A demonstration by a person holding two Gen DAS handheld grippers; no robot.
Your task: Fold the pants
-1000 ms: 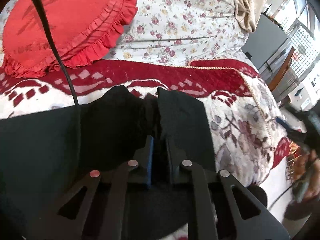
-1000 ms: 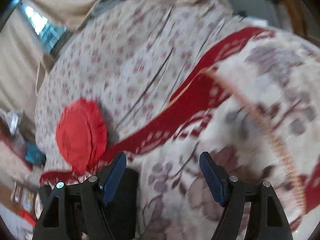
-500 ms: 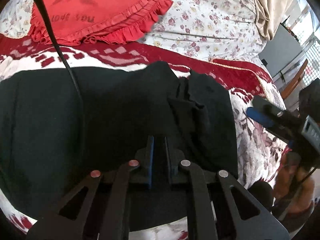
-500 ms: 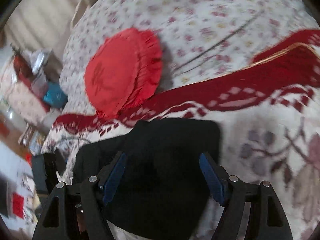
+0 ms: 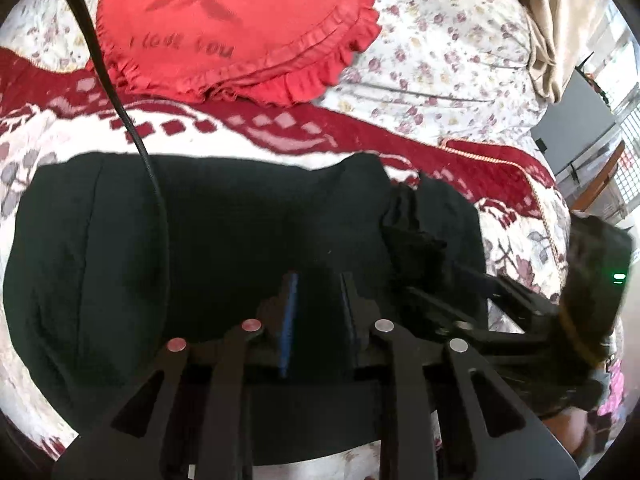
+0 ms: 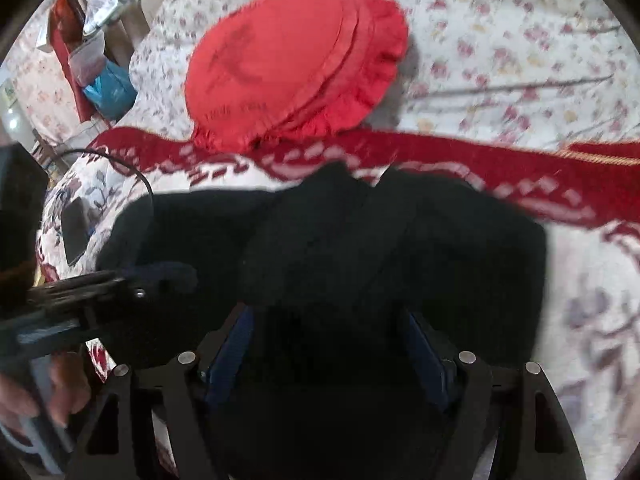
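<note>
The black pants [image 5: 224,232] lie folded on the red and white blanket [image 5: 280,136], with a bunched ridge at their right side. My left gripper [image 5: 318,280] hovers low over them with its jaws a little apart and nothing between them. My right gripper shows at the right of that view as a dark body [image 5: 480,304]. In the right wrist view the pants [image 6: 400,240] fill the middle. My right gripper [image 6: 328,320] is wide open just above the cloth. The left gripper [image 6: 120,280] reaches in from the left.
A red ruffled round cushion [image 5: 240,28] lies beyond the pants on a floral sheet [image 5: 440,48]. A black cable [image 5: 132,128] hangs across the left view. Beige cloth [image 5: 560,20] and furniture [image 5: 576,128] stand at far right. Bags [image 6: 104,76] sit beside the bed.
My left gripper opened slightly and let go of the pants, which now lie spread. My right gripper swung over the pants, still open.
</note>
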